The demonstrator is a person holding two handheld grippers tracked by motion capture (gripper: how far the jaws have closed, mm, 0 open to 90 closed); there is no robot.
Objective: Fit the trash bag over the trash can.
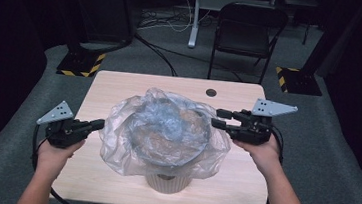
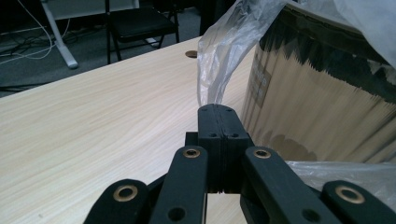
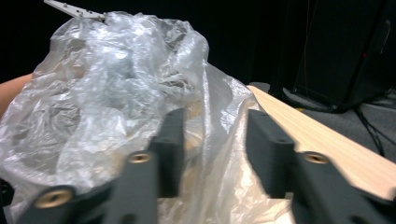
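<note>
While seated mid-table near the front edge, bin [image 1: 167,178] draped in clear bag [image 1: 166,130]. Left of bin, left gripper [image 1: 97,123] pressed together, pinching bag edge. Right of bin, right gripper [image 1: 220,119] spread, a fold of bag between jaws, pads not pressing. Beyond bin, chair [image 1: 245,35] on floor.

**Closed jaws at the bag's edge**

The left gripper [image 2: 218,122] lay low over the pale wooden table [image 2: 93,121], its jaws pressed together with a thin edge of the clear plastic bag [image 2: 224,56] rising from their tips. Just beside them stood the ribbed tan bin [image 2: 317,107], bag draped over it. A black chair [image 2: 140,23] stood beyond.
</note>
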